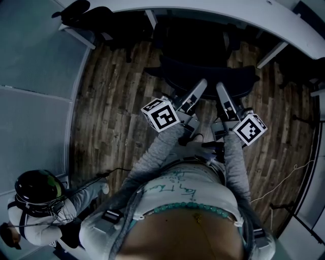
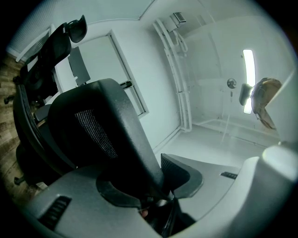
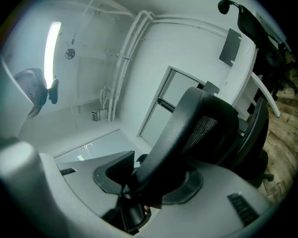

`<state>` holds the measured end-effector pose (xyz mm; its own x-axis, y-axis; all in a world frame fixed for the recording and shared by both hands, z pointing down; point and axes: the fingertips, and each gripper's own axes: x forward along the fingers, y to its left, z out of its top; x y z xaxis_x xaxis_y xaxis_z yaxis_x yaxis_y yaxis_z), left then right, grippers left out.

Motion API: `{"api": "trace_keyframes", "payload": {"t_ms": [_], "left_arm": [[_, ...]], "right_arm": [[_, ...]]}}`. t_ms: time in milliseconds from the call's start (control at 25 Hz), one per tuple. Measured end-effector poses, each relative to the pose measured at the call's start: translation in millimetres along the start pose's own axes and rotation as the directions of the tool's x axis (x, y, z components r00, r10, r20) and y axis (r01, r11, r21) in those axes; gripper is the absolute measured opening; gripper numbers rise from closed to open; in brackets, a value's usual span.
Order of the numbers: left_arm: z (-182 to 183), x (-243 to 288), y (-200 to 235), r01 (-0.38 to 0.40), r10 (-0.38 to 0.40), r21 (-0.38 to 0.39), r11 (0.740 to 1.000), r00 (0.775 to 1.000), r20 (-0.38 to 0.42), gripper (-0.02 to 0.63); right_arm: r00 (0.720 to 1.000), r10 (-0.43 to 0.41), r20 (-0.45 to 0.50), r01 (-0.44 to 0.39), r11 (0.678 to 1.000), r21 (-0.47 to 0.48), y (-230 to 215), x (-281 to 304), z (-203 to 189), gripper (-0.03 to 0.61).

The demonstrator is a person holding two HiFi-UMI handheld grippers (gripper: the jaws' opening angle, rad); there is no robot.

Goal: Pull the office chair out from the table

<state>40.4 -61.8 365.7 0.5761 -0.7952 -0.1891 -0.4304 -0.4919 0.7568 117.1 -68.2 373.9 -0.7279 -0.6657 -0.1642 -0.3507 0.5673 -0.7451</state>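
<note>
Squarely ahead of the person, the black office chair (image 1: 203, 76) stood on the wooden floor (image 1: 117, 111) close against the white table (image 1: 228, 12), with its back turned to the person and its dark seat just at the table's curved edge. Whether the seat reached under the tabletop could not be told from above.

The left gripper (image 1: 199, 85) and the right gripper (image 1: 222, 90) both met the top rim of the chair's back, side by side and a little apart. In the left gripper view the jaws of the left gripper (image 2: 153, 188) were clamped on the thick black rim, and the mesh panel of the chair (image 2: 107, 130) rose just beyond them. In the right gripper view the right gripper (image 3: 149, 179) was likewise closed on the rim, both pads pressed to the back of the chair (image 3: 195, 125).

Behind each pair of jaws sat a marker cube, one on the left (image 1: 160, 114) and one on the right (image 1: 250, 128), and the person's grey sleeves (image 1: 157, 152) ran back from them.

Further out, a white table leg (image 1: 271, 53) slanted down at the right. A second black chair (image 1: 86, 15) with a headrest stood at the far left of the table, and showed also in the left gripper view (image 2: 42, 79). White pipes (image 2: 179, 69) climbed the wall, beside a lit strip light (image 2: 249, 79). Another person (image 1: 38, 203) in dark headgear crouched at the lower left.
</note>
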Motion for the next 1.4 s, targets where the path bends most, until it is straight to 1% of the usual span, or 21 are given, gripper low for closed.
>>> {"api": "trace_keyframes", "payload": {"t_ms": [240,640,800,1280,1400], "left_arm": [[7,-25,3,0.032,-0.033,-0.013,0.999,0.999,-0.008,0.158],[20,-53,7,0.06,-0.061,-0.023,0.998,0.997,-0.043,0.156],[18,-65,5,0.067,-0.068,-0.025,0.997,0.996,-0.052,0.153],[19,-97,-4,0.107,-0.109,-0.027,0.994,0.991,-0.082,0.152],[10,-107,-11,0.115,-0.116,-0.025,0.993,0.989,-0.087,0.153]], "right_arm": [[0.999,-0.041,0.011,0.041,0.999,-0.011,16,1,-24,0.187],[0.996,-0.088,0.03,0.088,0.996,-0.016,34,7,-50,0.187],[0.995,-0.096,0.034,0.097,0.995,-0.012,41,2,-60,0.186],[0.99,-0.107,0.087,0.11,0.994,-0.025,65,-8,-83,0.186],[0.989,-0.107,0.103,0.11,0.994,-0.023,71,-22,-91,0.186]]}}
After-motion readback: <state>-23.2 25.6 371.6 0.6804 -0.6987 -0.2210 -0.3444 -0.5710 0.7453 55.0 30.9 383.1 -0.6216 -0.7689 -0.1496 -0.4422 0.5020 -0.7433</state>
